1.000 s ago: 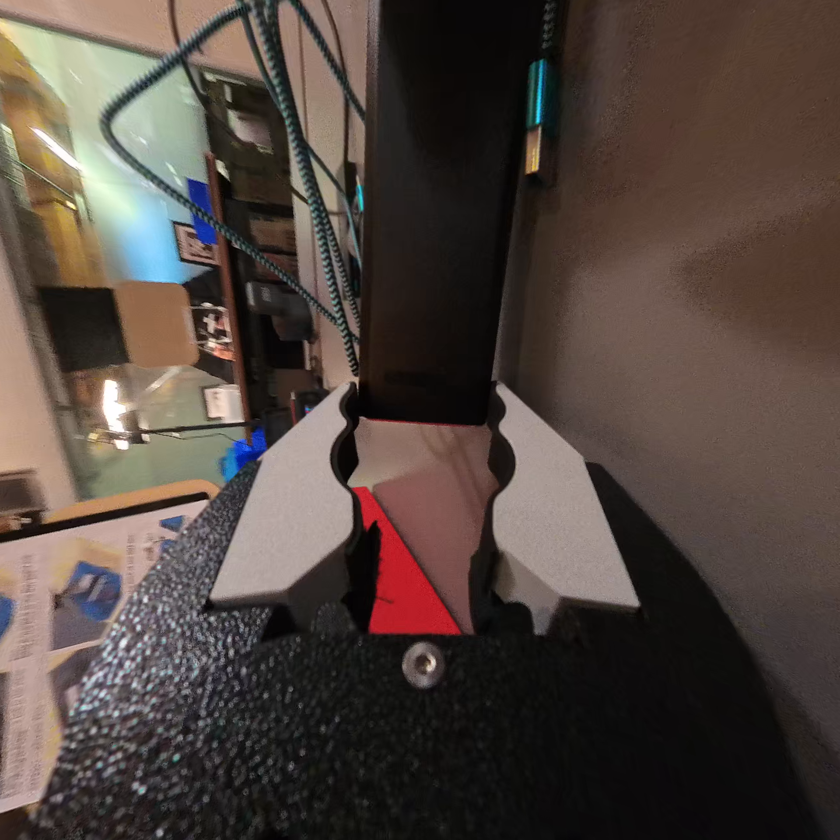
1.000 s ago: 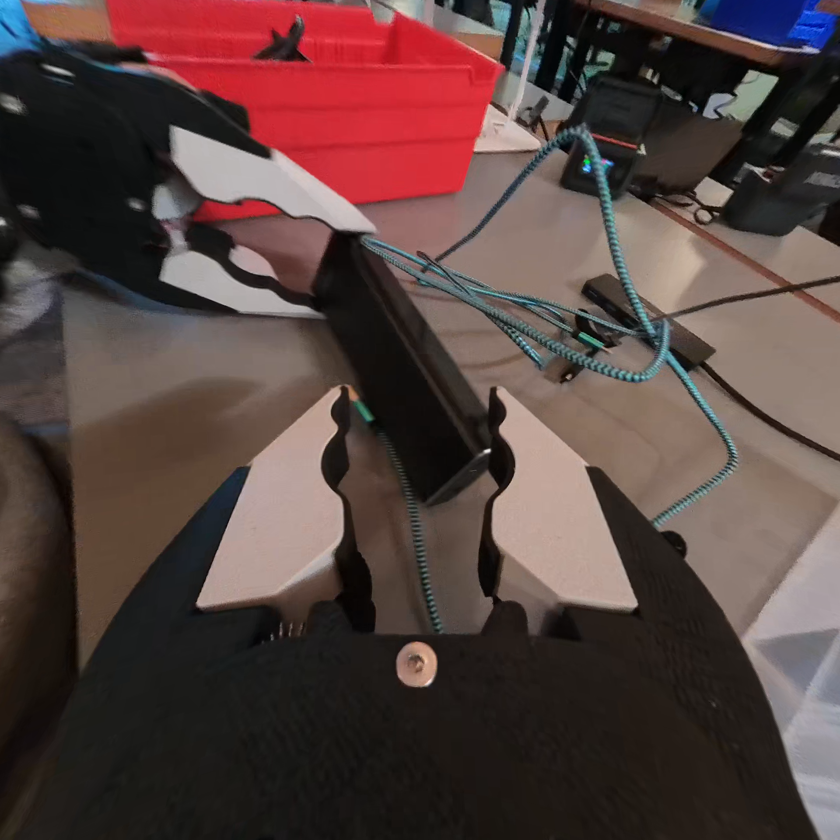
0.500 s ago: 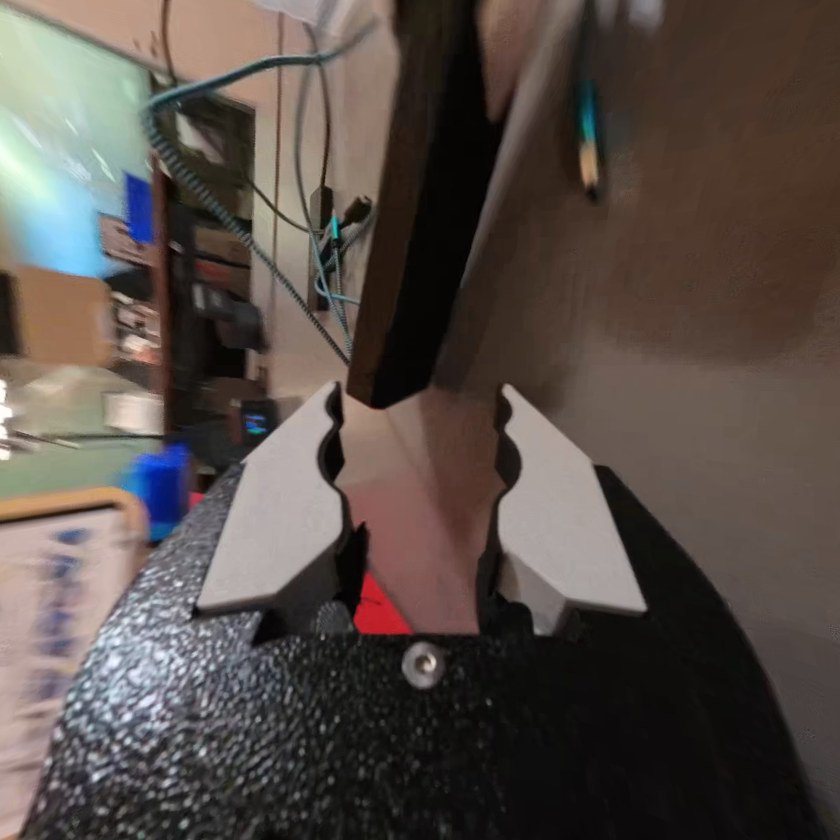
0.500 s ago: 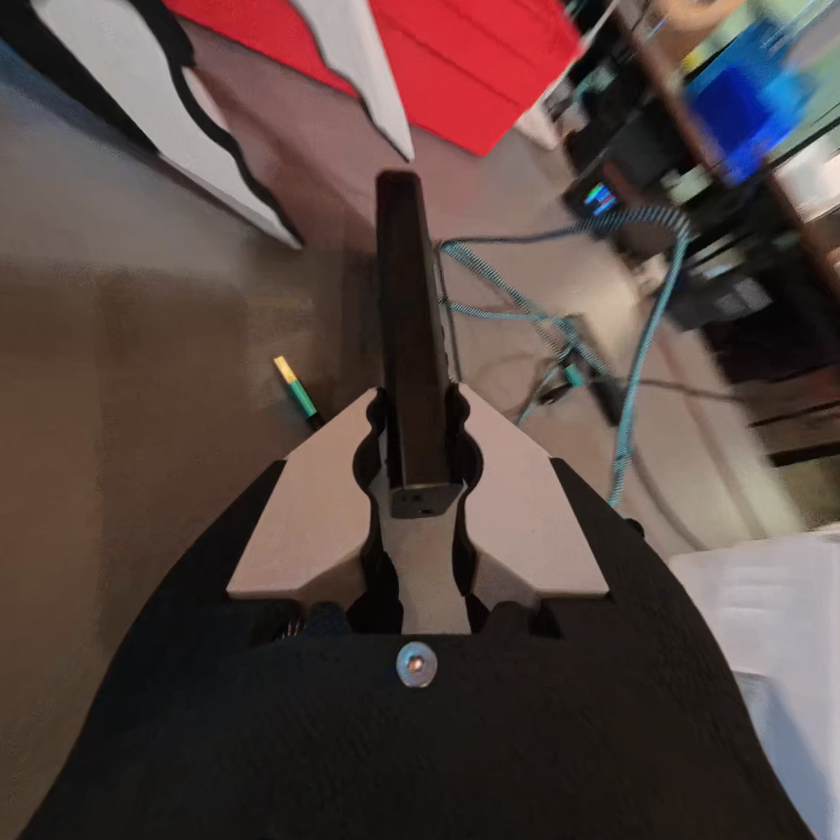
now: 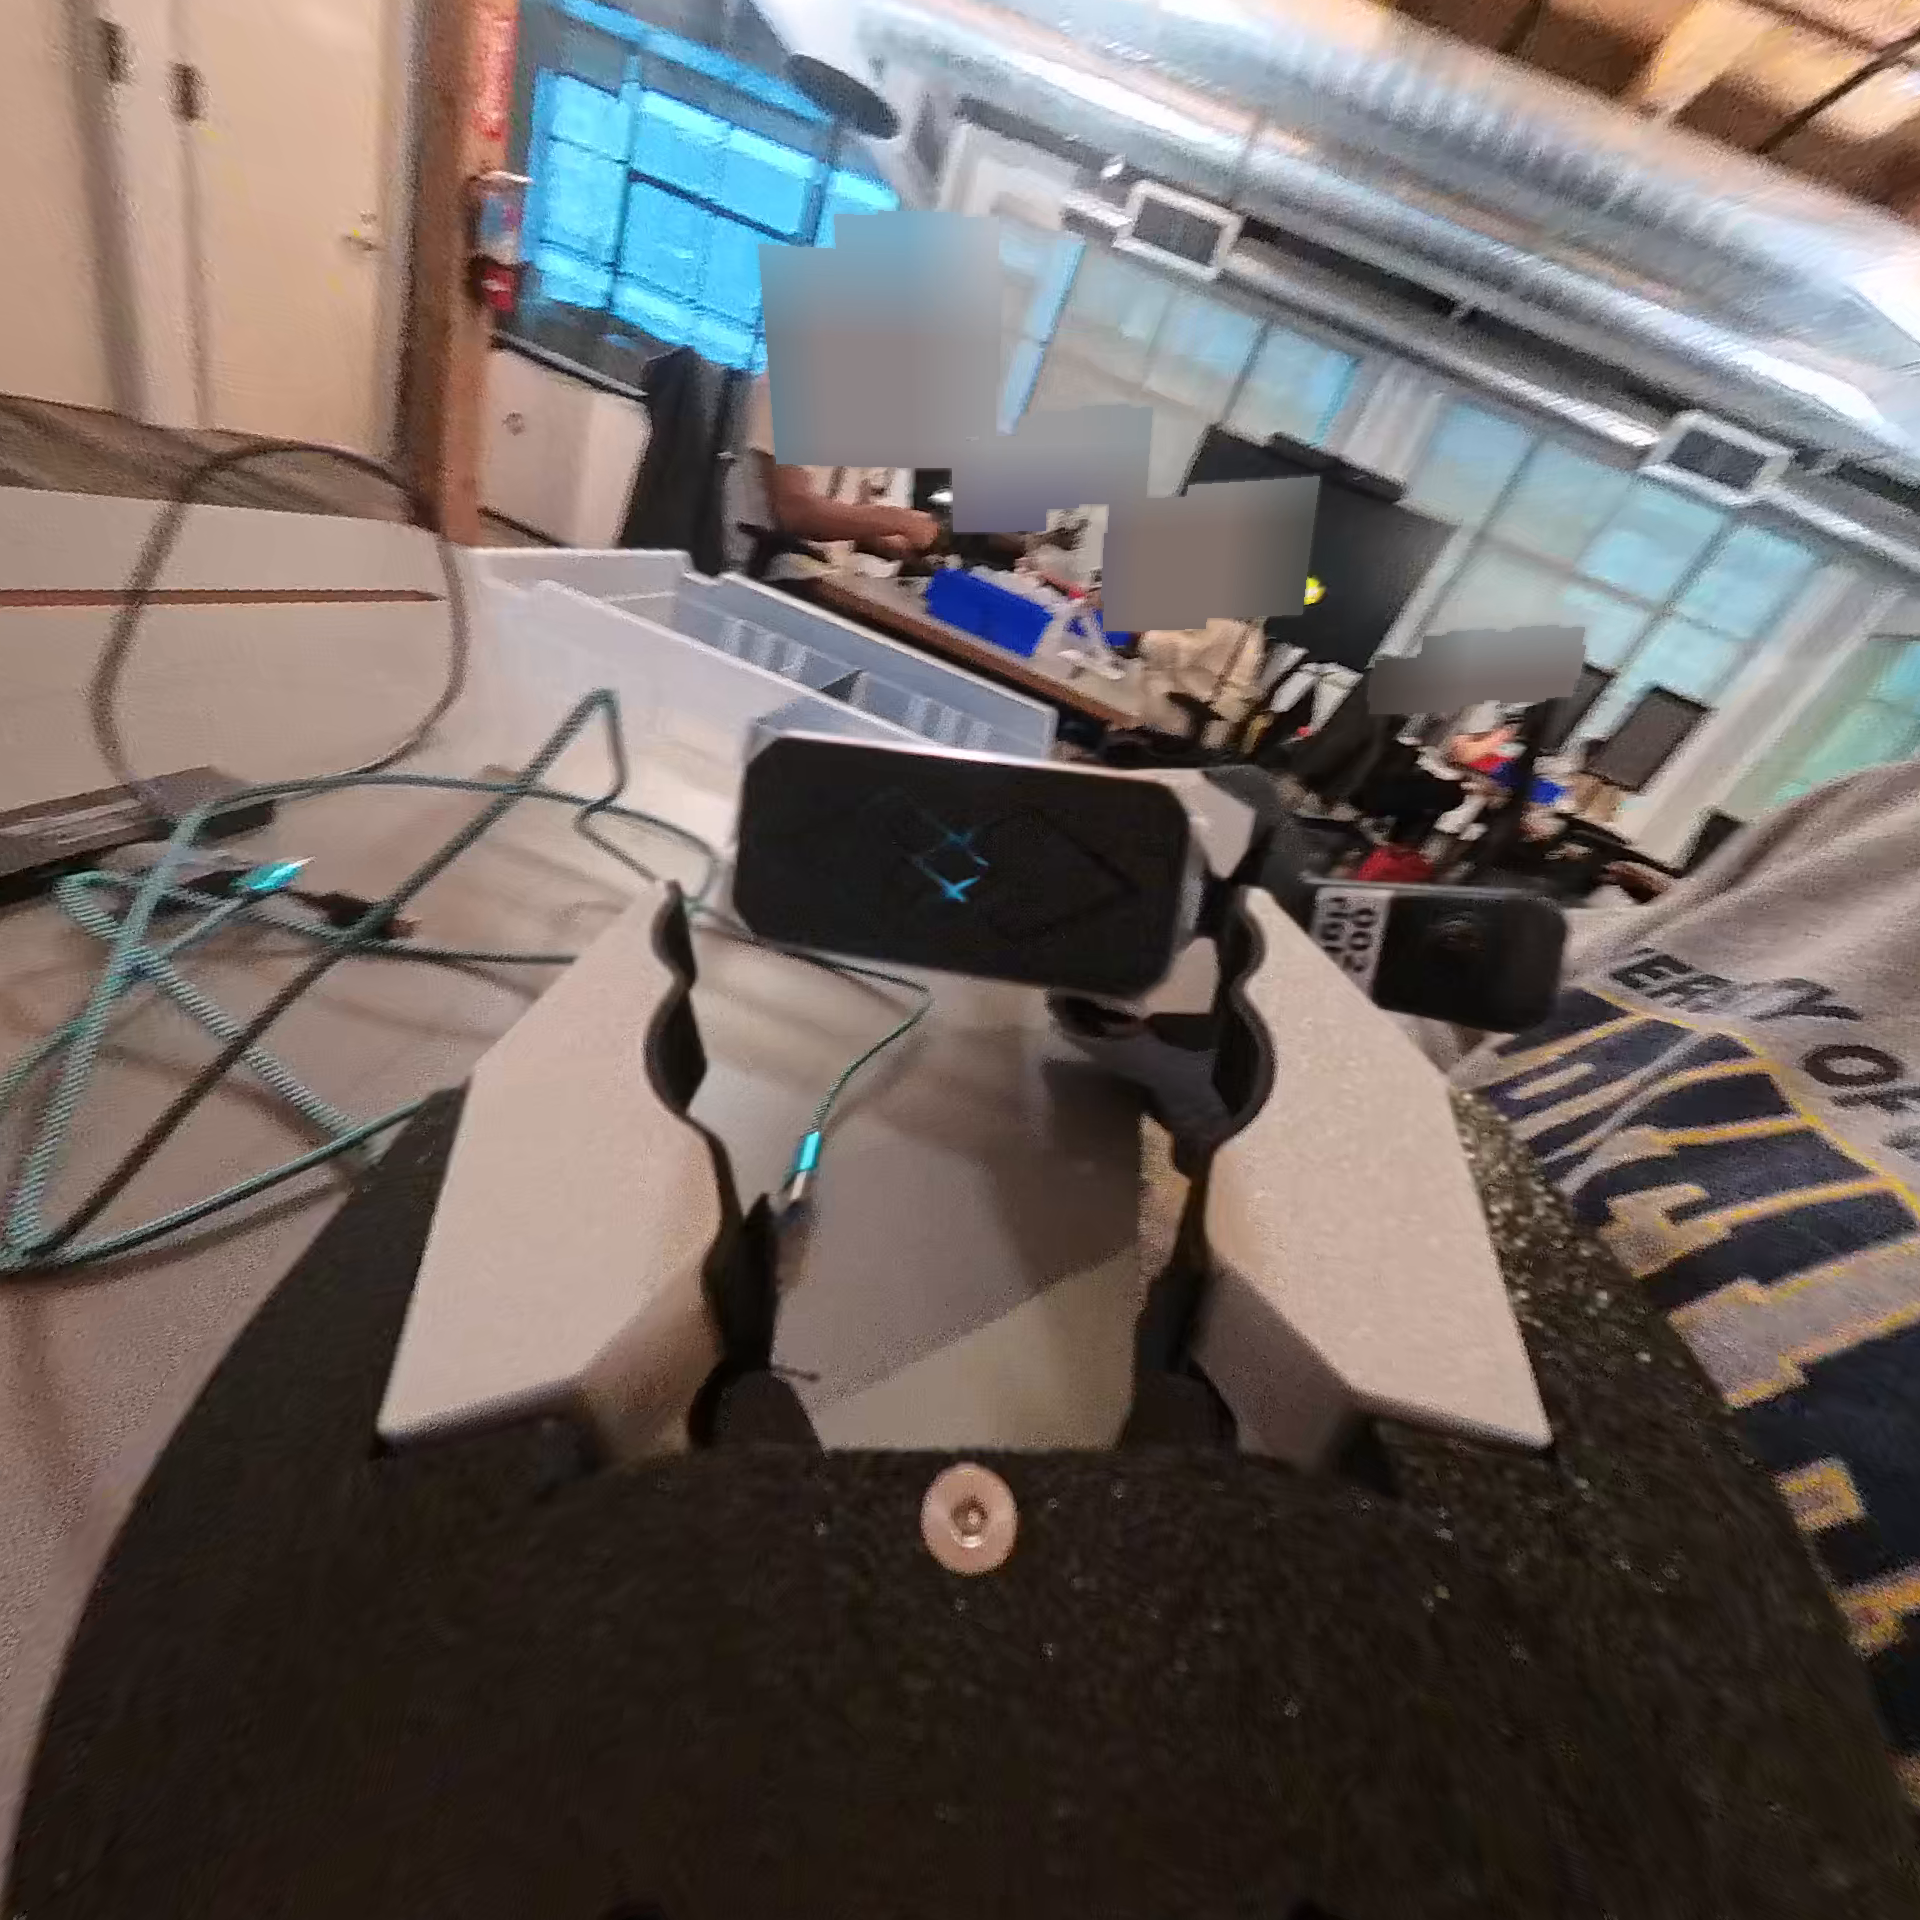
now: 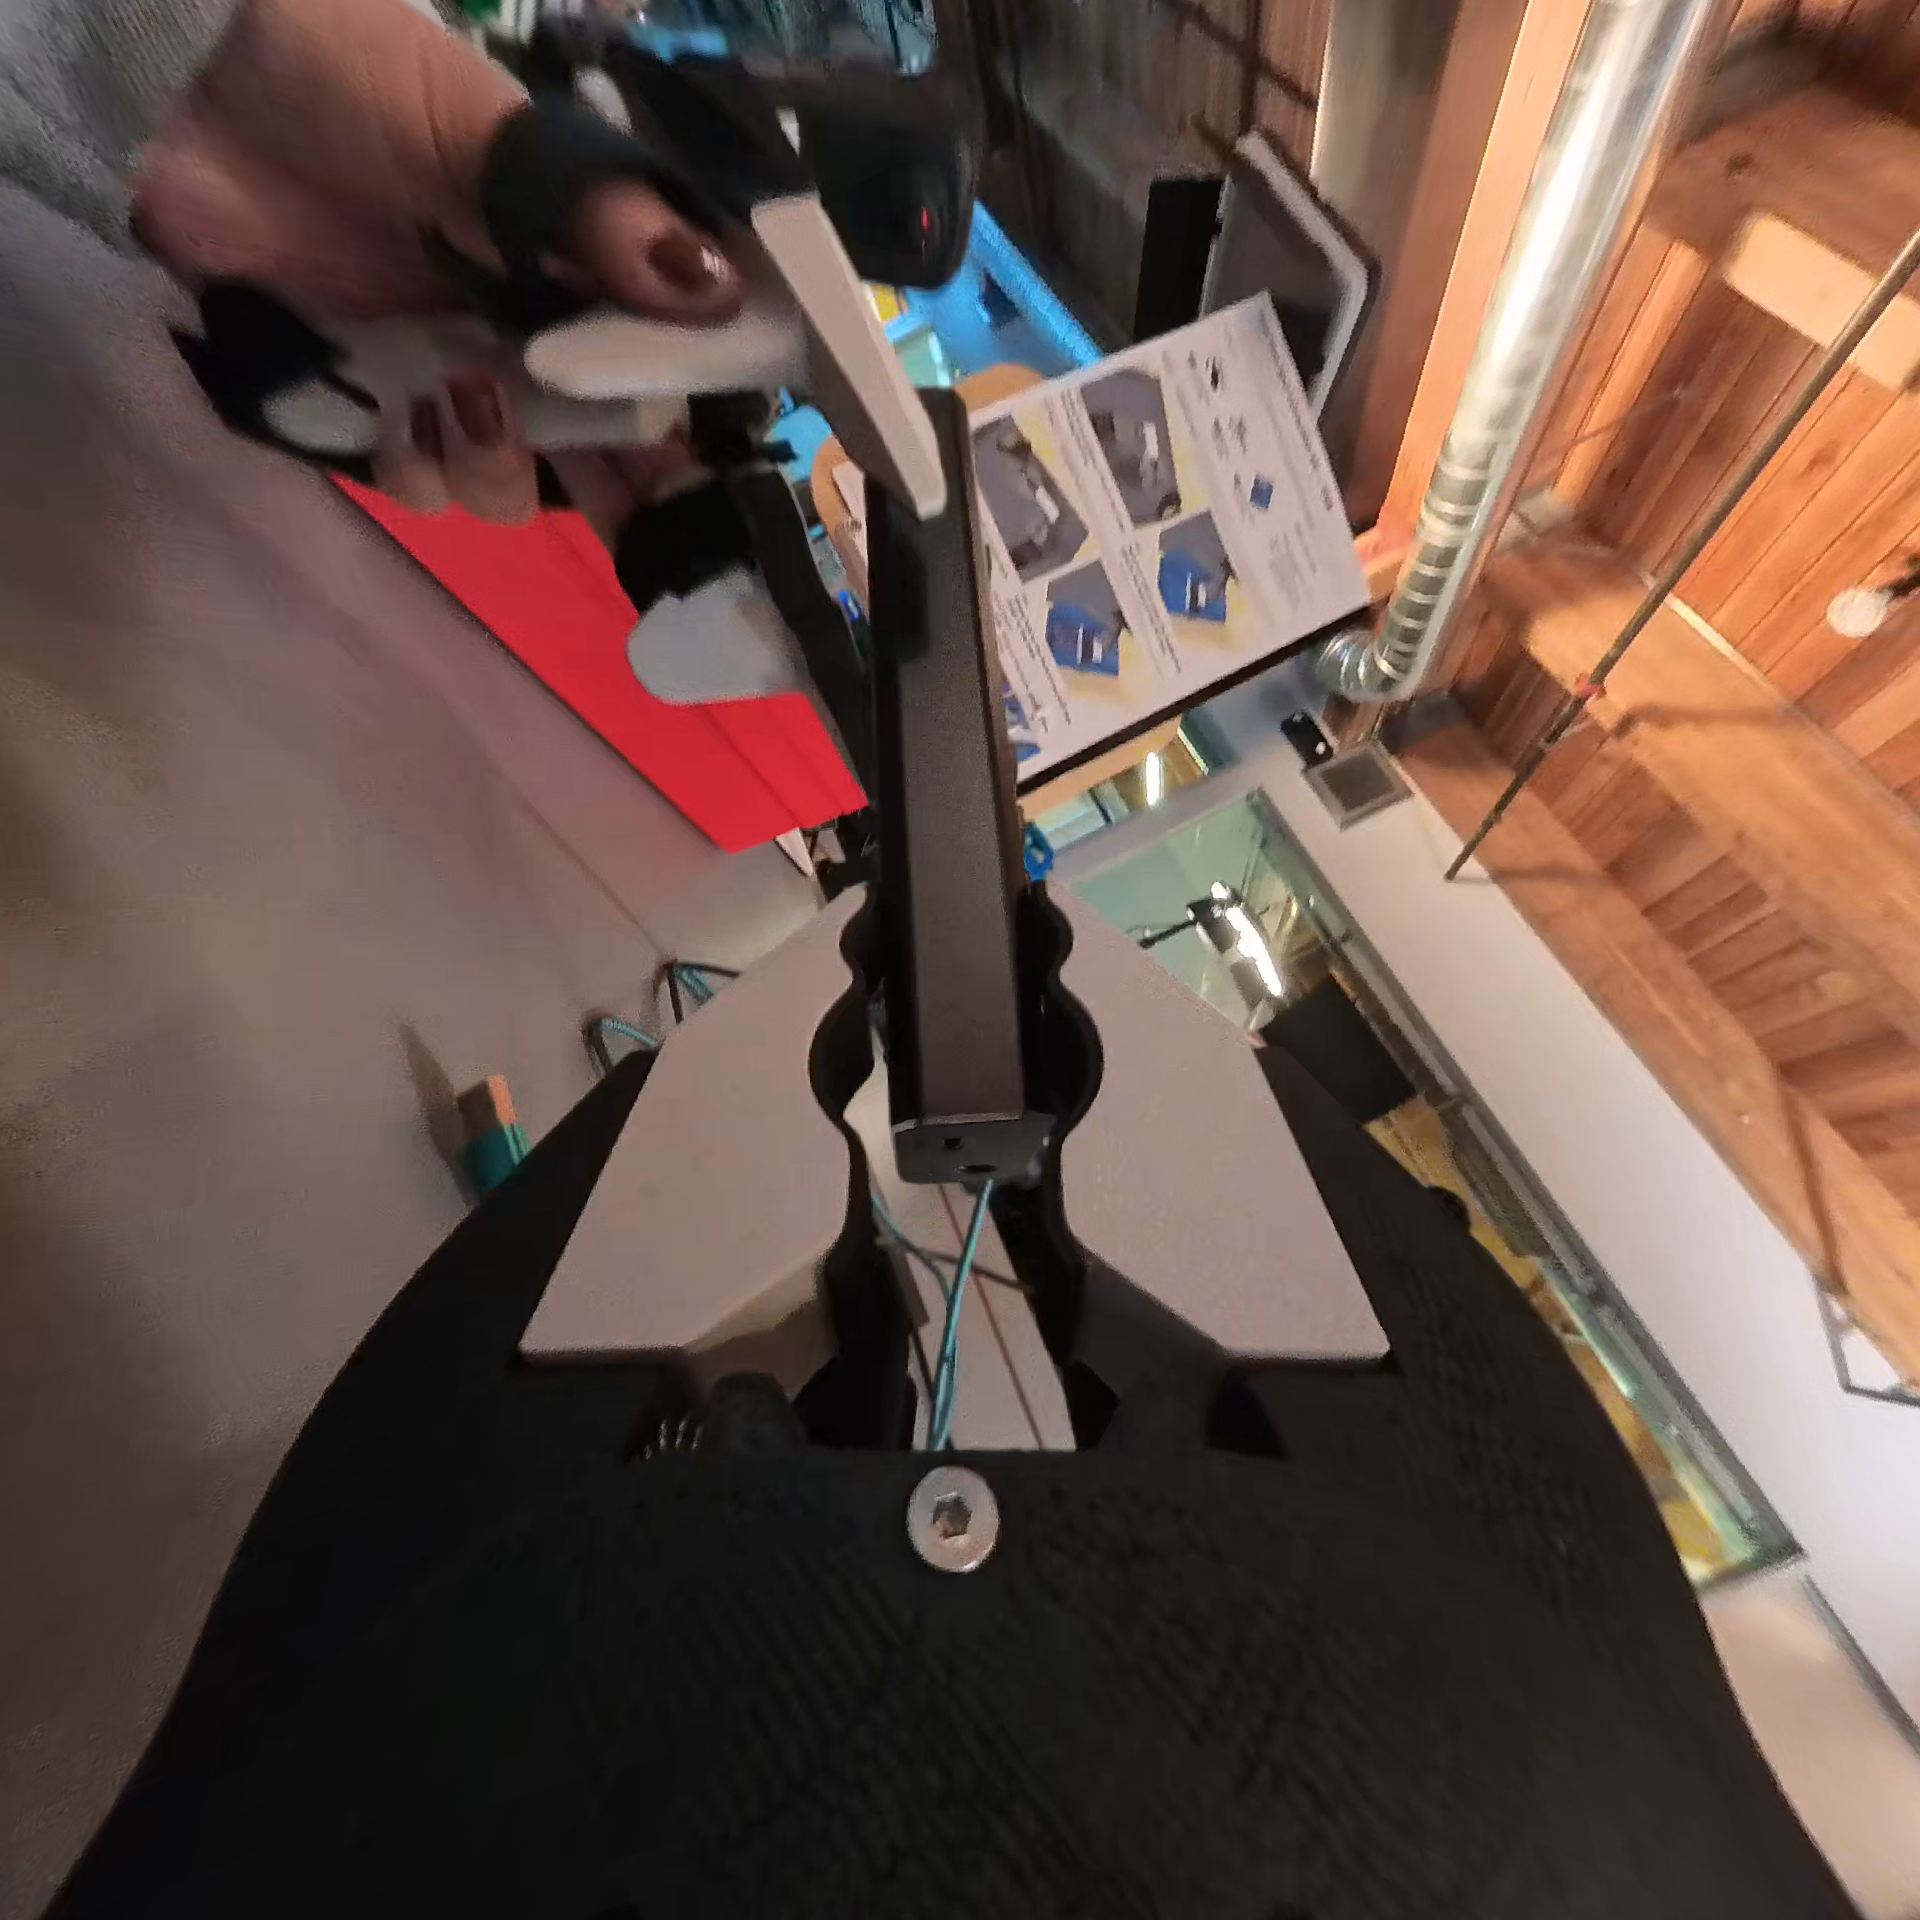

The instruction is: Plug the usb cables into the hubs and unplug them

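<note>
Right gripper (image 6: 951, 1049): fingers now clamp the black hub (image 6: 940, 831), handed over from the left. Left gripper (image 5: 951, 1081): fingers spread, empty, released since a second ago. One loose USB plug (image 5: 800, 1169) lies at 6 o'clock below it; cable tangle (image 5: 187, 966) at 9 o'clock on the surface (image 5: 260, 644). Second hub (image 5: 94, 821) farther left.

The left gripper (image 5: 961, 1049) has pale grey fingers (image 5: 582, 1174) on a speckled black body, and the right gripper (image 6: 951, 1023) shows the same grey on black. The hub (image 6: 951, 831) is plain black, with a faint blue diamond mark on its end face in the left wrist view. The braided cables (image 5: 177, 997) are teal and black, with a bright teal plug (image 5: 805, 1153). The bin (image 6: 623, 665) is red, the table (image 5: 260, 644) beige, and the sweatshirt (image 5: 1714, 1101) grey with navy, yellow-edged lettering.
</note>
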{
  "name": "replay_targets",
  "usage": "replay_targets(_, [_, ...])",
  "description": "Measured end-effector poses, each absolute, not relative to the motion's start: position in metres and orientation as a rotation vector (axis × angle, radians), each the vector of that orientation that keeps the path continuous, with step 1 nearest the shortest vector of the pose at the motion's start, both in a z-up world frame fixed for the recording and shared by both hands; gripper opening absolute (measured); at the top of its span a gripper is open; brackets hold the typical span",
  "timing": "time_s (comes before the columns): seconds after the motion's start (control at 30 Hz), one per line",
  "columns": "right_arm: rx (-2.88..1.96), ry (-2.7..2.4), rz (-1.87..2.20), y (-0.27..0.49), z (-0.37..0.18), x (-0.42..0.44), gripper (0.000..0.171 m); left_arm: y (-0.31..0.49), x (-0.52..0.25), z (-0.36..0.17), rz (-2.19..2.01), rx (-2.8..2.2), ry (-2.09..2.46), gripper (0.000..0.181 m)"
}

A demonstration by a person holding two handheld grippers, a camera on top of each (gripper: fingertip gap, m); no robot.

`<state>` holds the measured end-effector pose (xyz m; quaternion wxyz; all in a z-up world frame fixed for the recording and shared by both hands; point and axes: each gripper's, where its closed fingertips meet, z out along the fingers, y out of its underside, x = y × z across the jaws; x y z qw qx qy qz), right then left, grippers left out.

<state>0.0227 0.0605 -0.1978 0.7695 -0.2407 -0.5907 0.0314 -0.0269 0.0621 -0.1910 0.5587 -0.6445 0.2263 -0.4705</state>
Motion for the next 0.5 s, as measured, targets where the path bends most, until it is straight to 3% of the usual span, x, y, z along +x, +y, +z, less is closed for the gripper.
replay_targets(0.13, [-0.475, -1.293, 0.059, 0.049, -0.201, 0.015, 0.025, 0.046, -0.006, -0.178, -1.346, -1.356, 0.584, 0.078])
replay_targets(0.5, [-0.648, -1.364, 0.146, 0.067, -0.226, 0.003, 0.028, 0.059, -0.011, -0.193, -1.066, -1.396, 0.602, 0.069])
